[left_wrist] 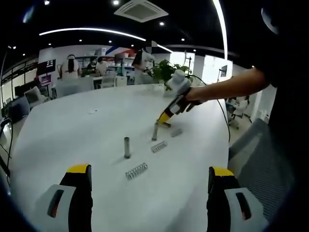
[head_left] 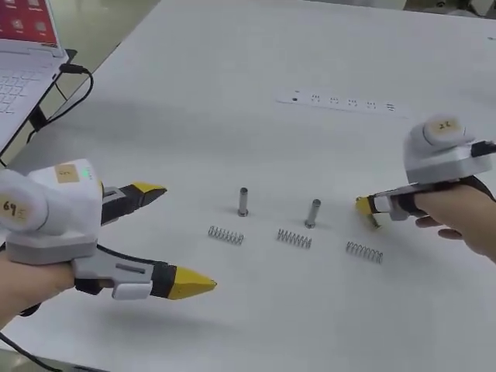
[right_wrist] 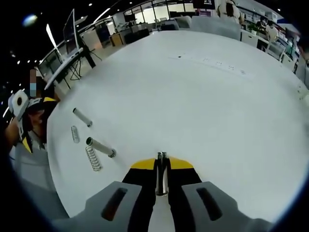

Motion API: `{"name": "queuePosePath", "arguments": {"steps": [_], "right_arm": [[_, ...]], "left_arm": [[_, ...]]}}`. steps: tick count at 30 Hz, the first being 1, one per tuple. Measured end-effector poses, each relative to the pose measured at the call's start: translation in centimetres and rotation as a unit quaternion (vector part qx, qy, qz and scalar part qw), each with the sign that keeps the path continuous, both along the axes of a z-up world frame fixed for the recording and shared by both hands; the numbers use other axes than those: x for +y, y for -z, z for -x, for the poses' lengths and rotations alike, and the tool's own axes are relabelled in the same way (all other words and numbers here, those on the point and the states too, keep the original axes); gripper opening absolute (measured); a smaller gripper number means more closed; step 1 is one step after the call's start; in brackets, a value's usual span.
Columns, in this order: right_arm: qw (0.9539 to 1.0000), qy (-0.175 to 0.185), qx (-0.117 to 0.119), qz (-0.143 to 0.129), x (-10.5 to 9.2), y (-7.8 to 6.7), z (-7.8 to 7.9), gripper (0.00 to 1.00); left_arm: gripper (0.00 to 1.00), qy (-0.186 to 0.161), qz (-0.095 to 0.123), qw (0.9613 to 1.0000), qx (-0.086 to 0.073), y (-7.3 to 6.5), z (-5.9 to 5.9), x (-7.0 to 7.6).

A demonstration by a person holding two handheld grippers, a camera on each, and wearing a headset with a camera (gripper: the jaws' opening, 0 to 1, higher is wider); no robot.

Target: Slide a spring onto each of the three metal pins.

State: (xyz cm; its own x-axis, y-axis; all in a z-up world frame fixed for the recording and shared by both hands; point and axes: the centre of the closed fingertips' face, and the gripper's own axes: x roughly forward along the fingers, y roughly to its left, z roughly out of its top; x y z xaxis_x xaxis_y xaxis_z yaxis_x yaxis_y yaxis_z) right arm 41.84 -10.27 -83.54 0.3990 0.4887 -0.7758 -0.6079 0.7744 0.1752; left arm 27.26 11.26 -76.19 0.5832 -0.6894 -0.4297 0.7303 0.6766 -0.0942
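Now the right tongs (right_wrist: 161,162) are closed on one pin (right_wrist: 161,176). The left tongs (head_left: 188,236) gape wide, holding nothing. A second pin (head_left: 243,201) and a third pin (head_left: 313,212) stand upright on the table (head_left: 232,116), with three springs (head_left: 294,239) lying in a row nearby.

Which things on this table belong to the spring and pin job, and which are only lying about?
Job: two upright metal pins, third pin in the shut right gripper, three springs, open left gripper.
Lying about: power strip, laptop, black cable.

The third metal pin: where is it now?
The short grey metal pin is clamped in the right gripper, which in the head view sits right of the two standing pins.
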Motion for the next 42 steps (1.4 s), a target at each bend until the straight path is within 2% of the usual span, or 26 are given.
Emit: {"name": "queuePosePath", "arguments": {"steps": [9,12,17,20,24,42], "right_arm": [[0.9992,-0.013,-0.033,-0.020,-0.3,-0.9,0.7,0.05],[0.9982,-0.016,-0.054,-0.019,-0.4,-1.2,0.7,0.05],[0.9965,-0.015,-0.077,-0.029,-0.2,-1.9,0.7,0.05],[0.9957,-0.019,-0.082,-0.039,0.0,-2.1,0.9,0.05],[0.9942,-0.026,-0.097,-0.038,0.0,-2.4,1.1,0.05],[0.9903,-0.038,-0.124,-0.050,0.4,-3.0,0.9,0.05]], "left_arm": [[0.98,0.003,0.002,1.0000,0.001,0.2,0.0,-0.6],[0.98,0.003,0.002,1.0000,0.000,0.1,0.0,-0.6],[0.98,0.002,0.003,1.0000,0.001,0.1,0.1,-0.5],[0.98,0.003,0.003,1.0000,0.001,0.2,0.1,-0.5],[0.98,0.002,0.005,1.0000,0.001,0.2,0.2,-0.5],[0.98,0.002,0.004,1.0000,0.000,0.1,0.2,-0.5]]}}
